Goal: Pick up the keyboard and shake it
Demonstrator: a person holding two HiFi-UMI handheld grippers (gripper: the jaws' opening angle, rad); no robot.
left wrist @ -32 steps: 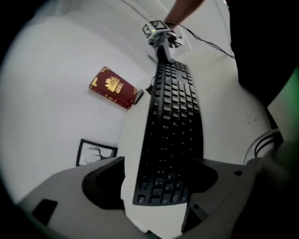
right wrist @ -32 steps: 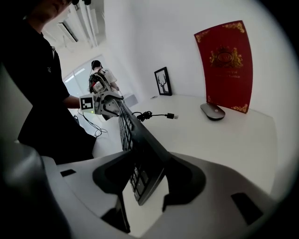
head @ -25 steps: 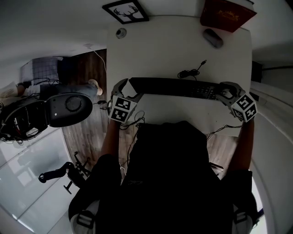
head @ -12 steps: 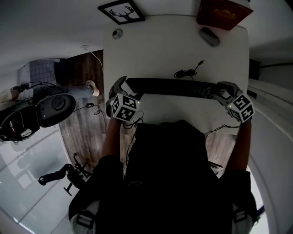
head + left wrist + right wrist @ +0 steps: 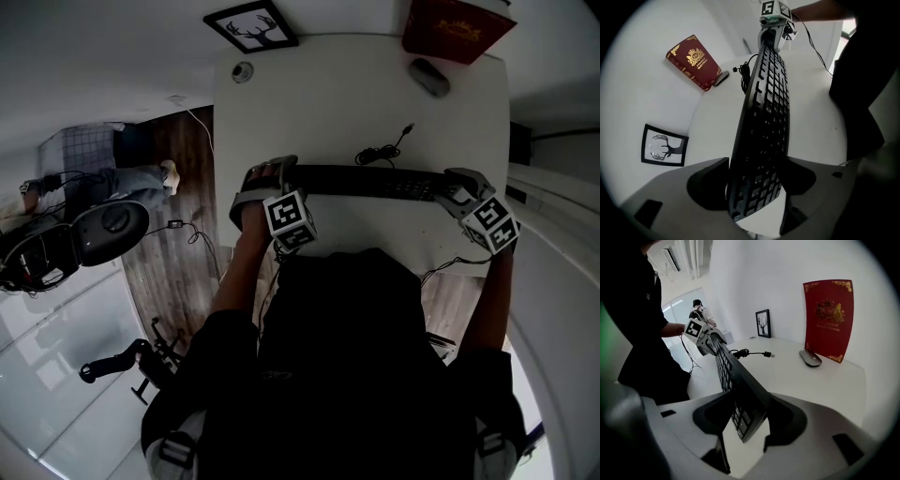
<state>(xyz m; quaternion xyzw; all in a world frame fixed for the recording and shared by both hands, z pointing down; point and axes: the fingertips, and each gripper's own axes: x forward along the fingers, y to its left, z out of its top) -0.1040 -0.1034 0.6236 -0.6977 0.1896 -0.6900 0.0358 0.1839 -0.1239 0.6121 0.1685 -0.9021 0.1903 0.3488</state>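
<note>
A long black keyboard (image 5: 366, 180) is held off the white table (image 5: 328, 103) between my two grippers, tilted so that its keys (image 5: 766, 122) face partly sideways. My left gripper (image 5: 270, 172) straddles its left end. Its jaws have just been closing, and both pads (image 5: 712, 183) now press the keyboard's long edges. My right gripper (image 5: 457, 187) is shut on the right end; in the right gripper view the keyboard's corner (image 5: 745, 418) sits between the two pads. The keyboard's cable (image 5: 384, 150) lies coiled on the table behind it.
At the table's back edge stand a red book (image 5: 457, 28) and a framed deer picture (image 5: 251, 25), with a grey mouse (image 5: 431, 77) and a small round object (image 5: 244, 70) near them. A black office chair (image 5: 103, 230) stands on the wood floor at the left.
My left gripper has rolled about its own line and shifted right; its marker cube now sits nearer the body, and its jaws have closed in on the keyboard's end. The right gripper has kept still.
</note>
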